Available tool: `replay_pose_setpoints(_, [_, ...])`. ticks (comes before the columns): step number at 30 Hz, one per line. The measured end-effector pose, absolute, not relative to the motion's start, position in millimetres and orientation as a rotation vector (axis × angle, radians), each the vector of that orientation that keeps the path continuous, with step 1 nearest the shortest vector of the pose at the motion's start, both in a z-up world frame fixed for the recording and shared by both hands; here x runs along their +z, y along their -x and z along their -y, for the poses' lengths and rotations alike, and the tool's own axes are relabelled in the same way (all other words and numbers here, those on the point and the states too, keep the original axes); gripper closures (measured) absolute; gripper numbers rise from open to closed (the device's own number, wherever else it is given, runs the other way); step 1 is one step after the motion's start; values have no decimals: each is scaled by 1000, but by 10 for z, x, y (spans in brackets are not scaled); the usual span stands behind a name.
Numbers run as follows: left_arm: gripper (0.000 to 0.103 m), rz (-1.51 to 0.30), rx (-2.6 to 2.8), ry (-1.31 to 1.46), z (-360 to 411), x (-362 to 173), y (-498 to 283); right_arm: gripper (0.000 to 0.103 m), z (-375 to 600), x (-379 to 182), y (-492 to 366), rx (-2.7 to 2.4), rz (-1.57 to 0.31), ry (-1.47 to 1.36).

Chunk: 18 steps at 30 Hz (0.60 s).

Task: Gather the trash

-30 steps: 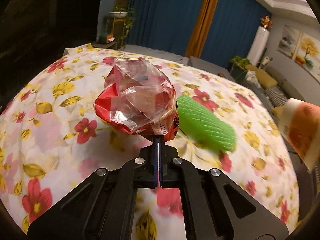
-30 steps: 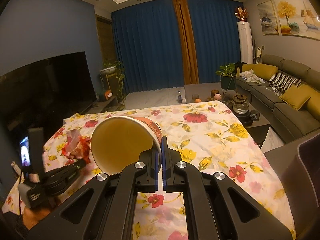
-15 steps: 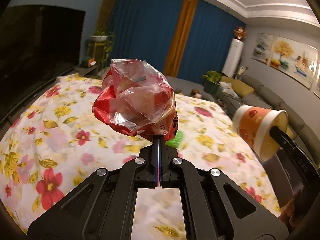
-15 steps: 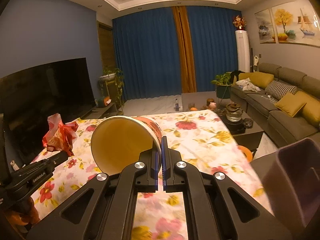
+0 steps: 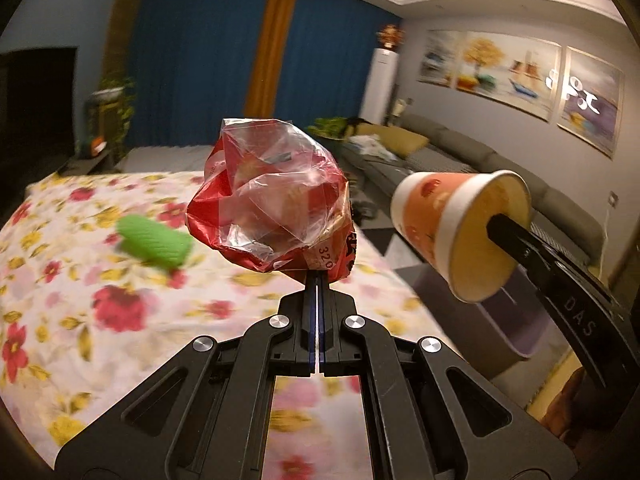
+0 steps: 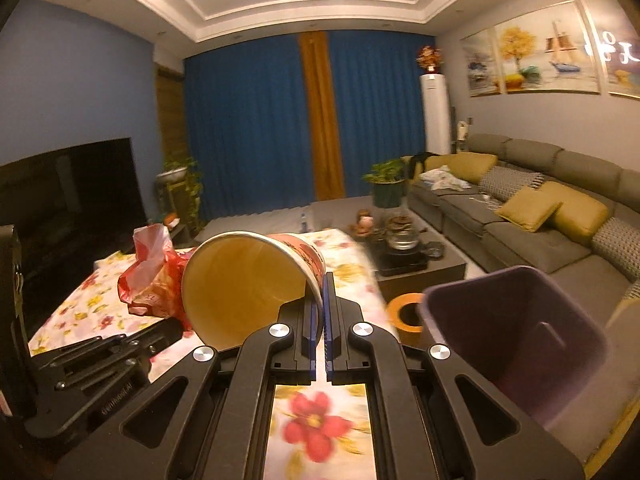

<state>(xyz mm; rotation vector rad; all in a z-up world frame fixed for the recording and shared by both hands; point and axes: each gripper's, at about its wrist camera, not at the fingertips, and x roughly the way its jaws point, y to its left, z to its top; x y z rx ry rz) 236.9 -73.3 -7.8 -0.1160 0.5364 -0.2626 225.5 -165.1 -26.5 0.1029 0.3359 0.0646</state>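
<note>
Tablecloth [image 5: 60, 280] smeared by motion blur; flower print loses its edges. Green ribbed object [image 5: 154, 242] blurred too, kind unclear. Crumpled wrapper [image 5: 272, 204] hides the left gripper [image 5: 319, 280] tips. Cup [image 6: 248, 280] covers part of the wrapper in the right view. Purple bin [image 6: 516, 340] cut off lower right. Print on the wrapper only partly legible.

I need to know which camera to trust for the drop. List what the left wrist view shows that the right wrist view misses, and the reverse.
Left wrist only: the green roll lying on the tablecloth. Right wrist only: the inside of the purple bin, the television and an orange ring on the floor. Both: the crumpled bag in the left gripper and the paper cup in the right gripper.
</note>
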Motion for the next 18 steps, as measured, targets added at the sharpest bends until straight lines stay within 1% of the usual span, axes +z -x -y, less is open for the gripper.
replay_pose_setpoints(8, [103,-573,-352,72,1314,-207,-2406,99,2230,-319,-2106,-52,-318,-146])
replay_pose_setpoints(18, [103,-607,-424,35,1750,-337,-2455,99,2631,-410,-2033,-172,-306,-158])
